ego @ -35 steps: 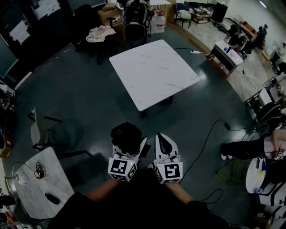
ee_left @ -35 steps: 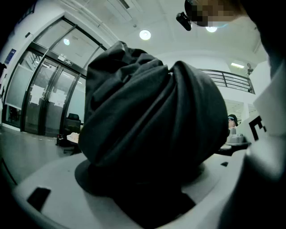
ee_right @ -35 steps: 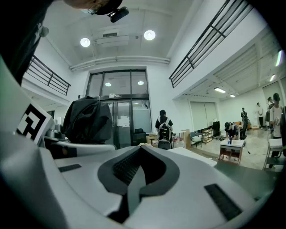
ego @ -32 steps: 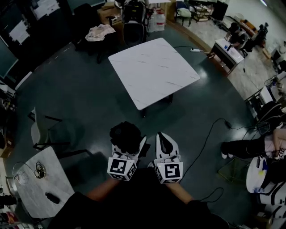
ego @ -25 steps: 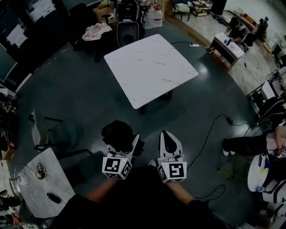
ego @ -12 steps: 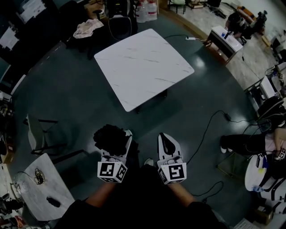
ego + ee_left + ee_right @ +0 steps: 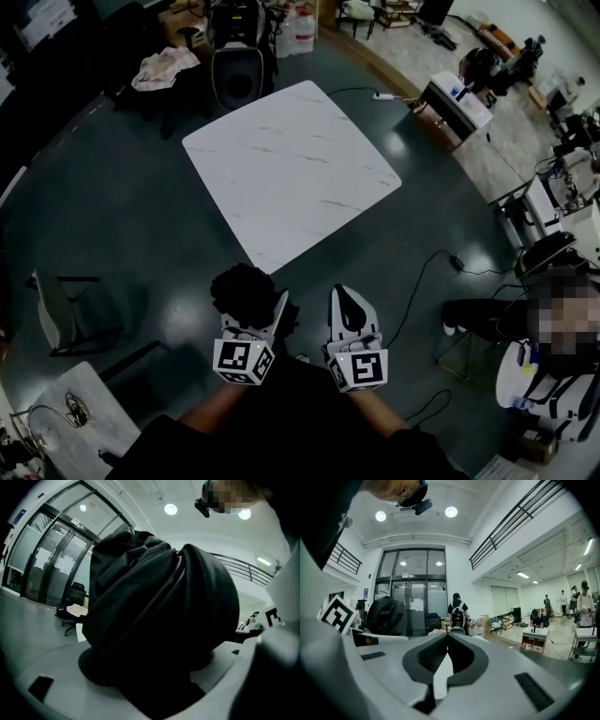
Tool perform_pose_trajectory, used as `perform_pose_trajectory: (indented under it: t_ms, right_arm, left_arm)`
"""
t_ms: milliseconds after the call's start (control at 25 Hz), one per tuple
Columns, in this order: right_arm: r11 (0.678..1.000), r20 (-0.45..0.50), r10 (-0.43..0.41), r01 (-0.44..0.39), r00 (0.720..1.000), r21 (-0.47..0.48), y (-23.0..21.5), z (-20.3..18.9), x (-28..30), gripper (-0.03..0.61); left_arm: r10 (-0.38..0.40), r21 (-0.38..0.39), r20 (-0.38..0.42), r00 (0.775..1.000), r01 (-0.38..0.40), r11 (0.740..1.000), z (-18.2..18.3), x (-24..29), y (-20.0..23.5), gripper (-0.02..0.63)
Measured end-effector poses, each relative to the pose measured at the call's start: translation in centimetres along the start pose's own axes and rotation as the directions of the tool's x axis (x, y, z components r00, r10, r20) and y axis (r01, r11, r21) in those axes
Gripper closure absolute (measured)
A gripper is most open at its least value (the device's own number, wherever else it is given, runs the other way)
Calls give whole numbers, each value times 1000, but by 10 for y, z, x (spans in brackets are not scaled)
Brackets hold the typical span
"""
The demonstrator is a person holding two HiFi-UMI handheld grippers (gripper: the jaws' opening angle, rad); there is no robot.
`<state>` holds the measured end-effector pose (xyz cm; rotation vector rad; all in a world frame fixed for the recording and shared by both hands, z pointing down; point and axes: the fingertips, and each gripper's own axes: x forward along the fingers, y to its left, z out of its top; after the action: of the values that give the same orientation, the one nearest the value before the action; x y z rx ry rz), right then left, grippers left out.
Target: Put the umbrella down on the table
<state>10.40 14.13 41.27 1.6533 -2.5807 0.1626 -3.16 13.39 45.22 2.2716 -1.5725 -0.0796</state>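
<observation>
A folded black umbrella (image 7: 246,291) sits bunched between the jaws of my left gripper (image 7: 258,314), which is shut on it. In the left gripper view the black umbrella (image 7: 159,630) fills most of the picture and hides the jaw tips. My right gripper (image 7: 348,305) is held beside it on the right, shut with nothing in it; its dark pads (image 7: 436,656) meet at the tips. The white marble-look table (image 7: 289,169) stands ahead, beyond both grippers, with a bare top.
A person (image 7: 525,314) sits at the right by a cable (image 7: 422,281) on the dark floor. A chair (image 7: 66,314) and a small table (image 7: 66,427) with cables stand at the left. Chairs and a bag (image 7: 234,66) lie beyond the table.
The table has come nearer and shifted left in the head view. Both grippers keep their pose, the left one still holding the umbrella.
</observation>
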Motion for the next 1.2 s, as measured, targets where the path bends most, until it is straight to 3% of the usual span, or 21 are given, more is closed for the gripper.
perform_pose_trajectory:
  t_ms: [440, 720, 1200]
  right_arm:
    - [1000, -42, -17, 17, 999, -8, 43, 4, 121, 563]
    - [1000, -75, 18, -20, 997, -21, 65, -2, 165, 561]
    - [1000, -68, 14, -12, 998, 25, 28, -14, 220, 563]
  left_arm:
    - [-136, -19, -89, 987, 135, 991, 19, 61, 85, 235]
    - [-130, -48, -112, 985, 125, 991, 22, 79, 131, 235]
    - [-83, -68, -187, 979, 71, 995, 3, 142, 158, 235]
